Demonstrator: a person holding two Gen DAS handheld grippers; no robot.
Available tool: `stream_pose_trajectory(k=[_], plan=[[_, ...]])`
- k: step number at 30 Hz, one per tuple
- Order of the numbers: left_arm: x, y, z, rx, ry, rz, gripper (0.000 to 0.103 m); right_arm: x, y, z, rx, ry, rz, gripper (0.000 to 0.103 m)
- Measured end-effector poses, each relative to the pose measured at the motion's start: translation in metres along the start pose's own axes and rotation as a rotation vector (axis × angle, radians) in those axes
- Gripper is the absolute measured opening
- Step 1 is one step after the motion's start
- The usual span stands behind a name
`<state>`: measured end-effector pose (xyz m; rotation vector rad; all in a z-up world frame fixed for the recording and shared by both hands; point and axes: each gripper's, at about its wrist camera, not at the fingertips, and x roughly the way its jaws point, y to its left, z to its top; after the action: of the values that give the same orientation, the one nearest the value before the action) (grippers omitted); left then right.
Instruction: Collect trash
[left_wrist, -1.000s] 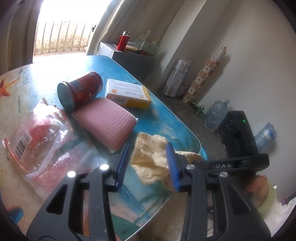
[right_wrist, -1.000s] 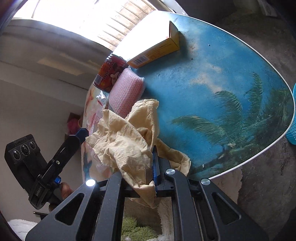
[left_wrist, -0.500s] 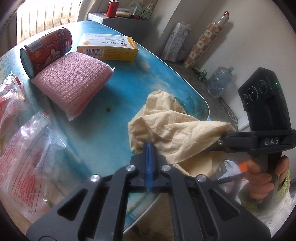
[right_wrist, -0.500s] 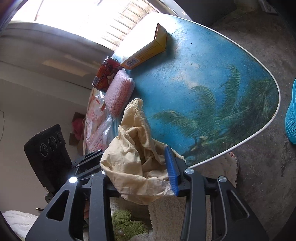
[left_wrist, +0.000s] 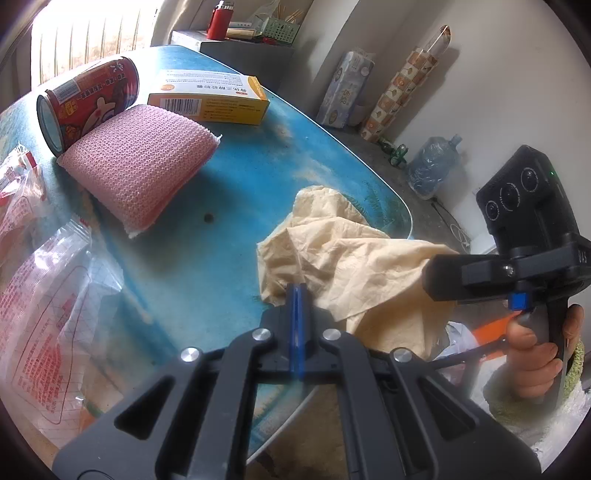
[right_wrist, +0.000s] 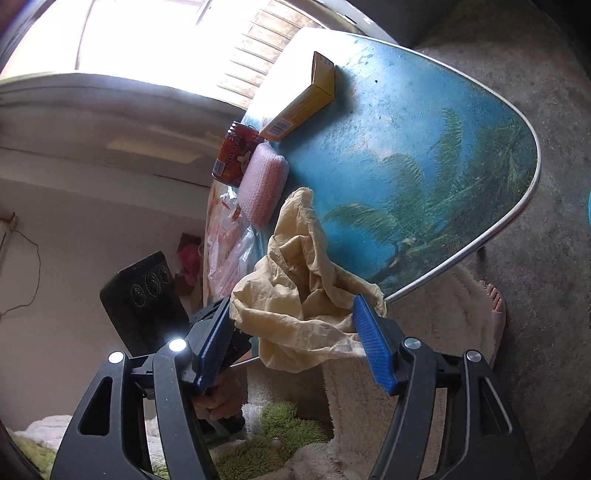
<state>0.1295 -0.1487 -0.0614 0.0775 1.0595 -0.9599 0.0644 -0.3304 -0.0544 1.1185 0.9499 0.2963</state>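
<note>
A crumpled beige paper bag (left_wrist: 343, 254) hangs over the near edge of the blue table (left_wrist: 236, 206). My left gripper (left_wrist: 296, 291) is shut on its near edge. My right gripper (right_wrist: 295, 321) is open, its blue pads either side of the bag (right_wrist: 303, 295) without pinching it; it also shows in the left wrist view (left_wrist: 517, 273). On the table lie a red can (left_wrist: 88, 99) on its side, a pink sponge (left_wrist: 140, 166), a yellow box (left_wrist: 210, 98) and clear plastic wrappers (left_wrist: 44, 288).
The table's rim (right_wrist: 509, 218) drops to a grey floor. A fluffy rug (right_wrist: 351, 398) and a bare foot (right_wrist: 493, 302) are below. A water jug (left_wrist: 434, 170) and a cabinet (left_wrist: 243, 48) stand by the wall.
My left gripper closed on the bag's edge and holds it. My right gripper, shut on the bag a second ago, has opened wide and let go.
</note>
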Motion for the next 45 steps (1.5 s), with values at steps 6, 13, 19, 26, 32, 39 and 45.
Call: stream_pose_trajectory(k=[6,13,19,26,32,39,45], plan=[[-0.003,0.001,-0.003,-0.001,-0.016,-0.015,0.000,0.016,0.007,0.009,0.029,0.006,0.001,0.064],[-0.004,0.006,-0.004,-0.011,-0.021,-0.050,0.000,0.031,0.027,0.013,-0.032,-0.018,-0.153,0.063],[-0.004,0.011,-0.005,-0.033,-0.015,-0.086,0.000,0.035,0.034,0.011,-0.060,-0.046,-0.256,0.038],[-0.020,0.012,-0.006,-0.014,-0.019,-0.075,0.014,0.036,0.035,0.009,-0.096,-0.066,-0.358,0.012],[-0.053,0.023,0.019,-0.042,-0.107,0.001,0.052,0.020,0.038,0.009,-0.140,-0.124,-0.421,0.011],[-0.051,0.055,0.067,-0.221,-0.122,0.222,0.081,0.012,0.029,0.012,-0.130,-0.149,-0.410,0.011],[-0.023,0.085,0.092,-0.418,-0.048,0.345,0.083,0.010,0.023,0.011,-0.122,-0.154,-0.378,0.011]])
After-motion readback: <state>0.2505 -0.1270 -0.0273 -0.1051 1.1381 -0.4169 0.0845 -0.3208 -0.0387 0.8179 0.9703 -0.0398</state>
